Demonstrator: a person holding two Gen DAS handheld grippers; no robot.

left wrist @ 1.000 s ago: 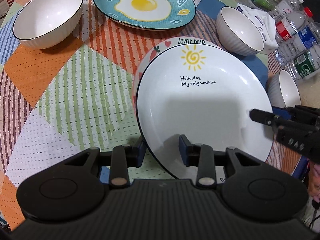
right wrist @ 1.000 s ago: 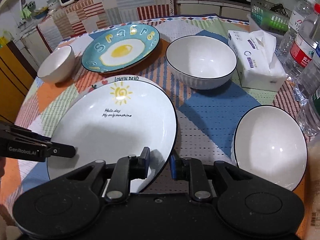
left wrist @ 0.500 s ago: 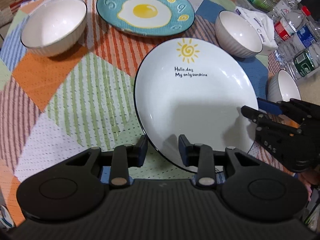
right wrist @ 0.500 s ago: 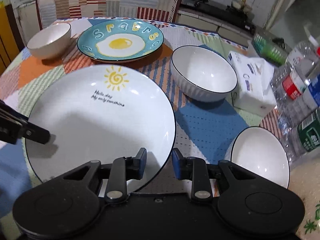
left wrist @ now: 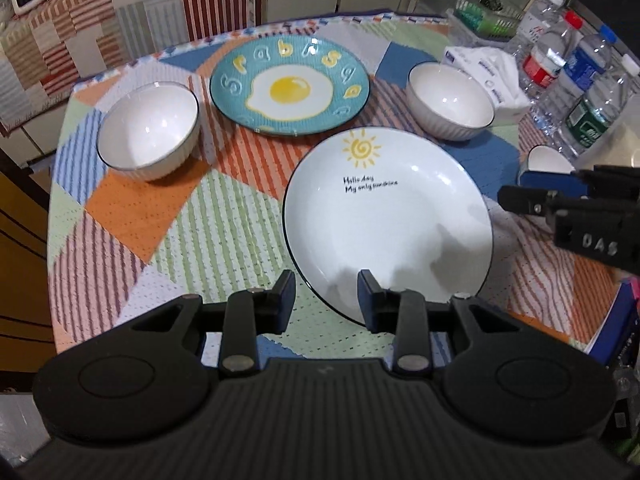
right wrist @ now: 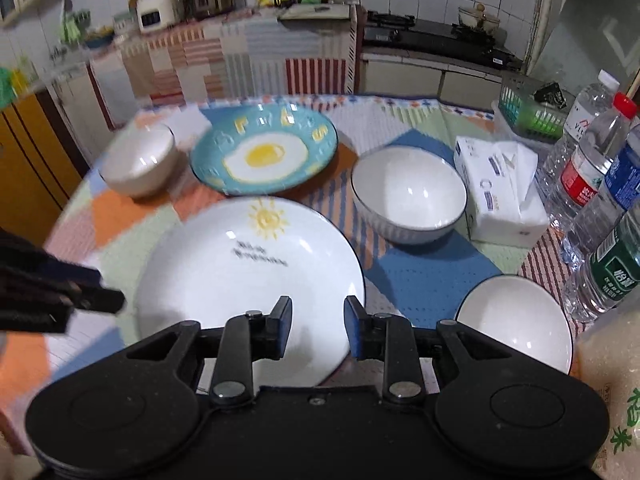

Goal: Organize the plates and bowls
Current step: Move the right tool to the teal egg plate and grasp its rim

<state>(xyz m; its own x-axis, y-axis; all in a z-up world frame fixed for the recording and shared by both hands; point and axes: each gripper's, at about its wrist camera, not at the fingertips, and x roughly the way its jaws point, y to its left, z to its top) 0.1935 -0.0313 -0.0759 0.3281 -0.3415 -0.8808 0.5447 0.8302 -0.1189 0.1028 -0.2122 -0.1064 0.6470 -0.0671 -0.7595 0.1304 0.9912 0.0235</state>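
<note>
Here we see the round table under its patchwork tablecloth (left wrist: 192,216), whose left and near edges curve away in the left wrist view, with a broad bare stretch of cloth between the left white bowl (left wrist: 149,136) and the sun plate (left wrist: 388,216). That white plate with the sun and black lettering lies flat near the table's front, and the blue fried-egg plate (left wrist: 290,85) sits just behind it, apart from it. A second white bowl (left wrist: 450,98) stands to the right of the egg plate, just beside the tissue pack (left wrist: 486,74), and a third white bowl (right wrist: 516,322) sits at the near right edge, close to the water bottles (right wrist: 588,176) that crowd that side. Our left gripper (left wrist: 326,298) holds its fingers apart around nothing; the sun plate's near rim lies between and beyond them, and the right finger overlaps the plate's edge in the view, though we cannot tell whether it touches. Our right gripper (right wrist: 316,326) also has its fingers spread and empty, with the plate's near right rim showing between them from that side; that view is blurred. In the left wrist view, the right gripper's dark fingertips reach in just beside the plate's right rim.
</note>
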